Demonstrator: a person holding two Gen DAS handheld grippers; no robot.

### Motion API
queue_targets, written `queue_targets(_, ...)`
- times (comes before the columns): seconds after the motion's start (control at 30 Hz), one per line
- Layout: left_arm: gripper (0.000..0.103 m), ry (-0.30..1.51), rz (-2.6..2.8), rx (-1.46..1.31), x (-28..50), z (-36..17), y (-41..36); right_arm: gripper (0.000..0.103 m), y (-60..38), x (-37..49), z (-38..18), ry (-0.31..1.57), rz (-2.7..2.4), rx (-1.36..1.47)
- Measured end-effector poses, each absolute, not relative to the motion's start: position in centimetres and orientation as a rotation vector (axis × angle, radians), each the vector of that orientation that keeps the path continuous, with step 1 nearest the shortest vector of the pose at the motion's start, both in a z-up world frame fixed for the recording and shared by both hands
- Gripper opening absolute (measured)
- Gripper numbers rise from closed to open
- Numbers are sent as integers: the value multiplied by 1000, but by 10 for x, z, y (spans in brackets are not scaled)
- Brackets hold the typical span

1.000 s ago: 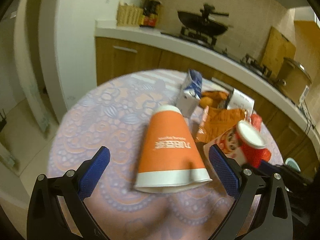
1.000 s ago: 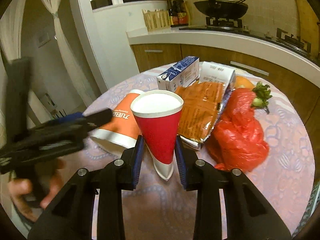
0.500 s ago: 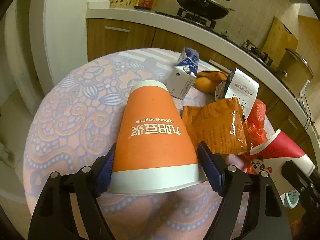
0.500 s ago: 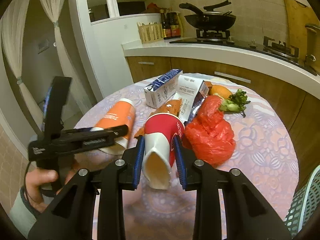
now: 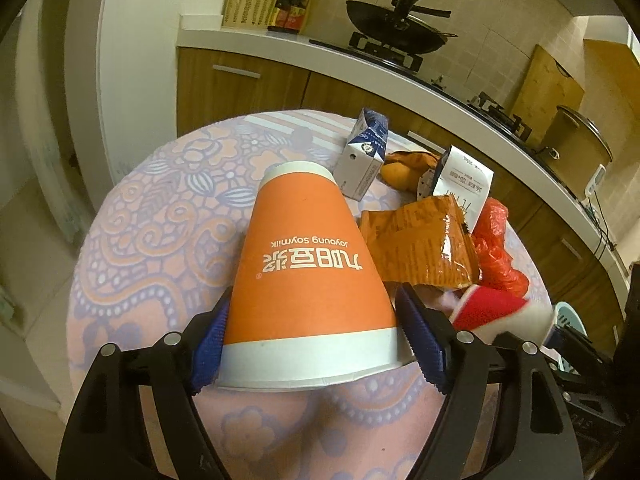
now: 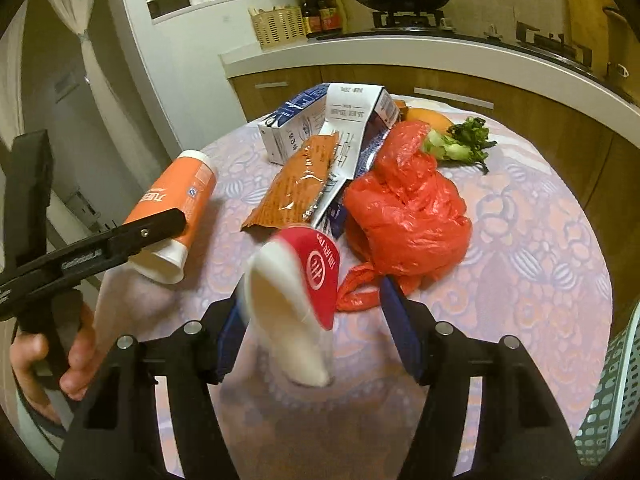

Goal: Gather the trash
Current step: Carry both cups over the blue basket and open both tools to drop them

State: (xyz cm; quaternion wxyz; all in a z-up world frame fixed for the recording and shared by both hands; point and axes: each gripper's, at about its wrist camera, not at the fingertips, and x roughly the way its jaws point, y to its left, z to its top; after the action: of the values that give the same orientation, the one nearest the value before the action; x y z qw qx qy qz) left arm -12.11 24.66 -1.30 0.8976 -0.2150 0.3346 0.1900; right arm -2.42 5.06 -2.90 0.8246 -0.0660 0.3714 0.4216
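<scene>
An orange paper cup point(image 5: 308, 256) lies on its side on the round table, mouth toward me. My left gripper point(image 5: 314, 296) is shut on it, with a blue pad pressed on each side near the white rim. The right wrist view shows the same orange cup point(image 6: 176, 196) under the left gripper's black finger point(image 6: 120, 240). A red and white paper cup point(image 6: 320, 268), blurred and tipped mouth-first toward the camera, sits between the jaws of my right gripper point(image 6: 312, 300). Those jaws are opening; the right pad stands well off the cup. The red cup point(image 5: 492, 308) also shows at right in the left wrist view.
On the patterned tablecloth point(image 6: 540, 240) lie a milk carton point(image 6: 292, 128), an orange snack wrapper point(image 6: 296, 184), a crumpled red plastic bag point(image 6: 404, 216) and leafy greens point(image 6: 460, 144). A perforated basket point(image 6: 616, 392) stands at lower right. The kitchen counter point(image 5: 400, 76) runs behind.
My left gripper closed its jaws onto the orange cup. The right gripper tipped the red cup mouth-first toward the camera, then spread its jaws off it.
</scene>
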Motion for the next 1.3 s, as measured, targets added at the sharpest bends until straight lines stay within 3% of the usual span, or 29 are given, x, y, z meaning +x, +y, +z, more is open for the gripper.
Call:
queue_targets(0.23,76,675,381,-424,-122,-5,237,59,64,-25,-30,797,898,-161)
queue_targets(0.3,76,670,378,-412,-122,-2,232,30,65,-28,-26,776,910,-170)
queue_targets(0.87,76,530,149,-279,-98,70,125,30,-53,-39,53,534,808,-24)
queue_targets(1.3,76,612,-201,-197,-2,53,-28,30,-221,-11,48,486,407,80)
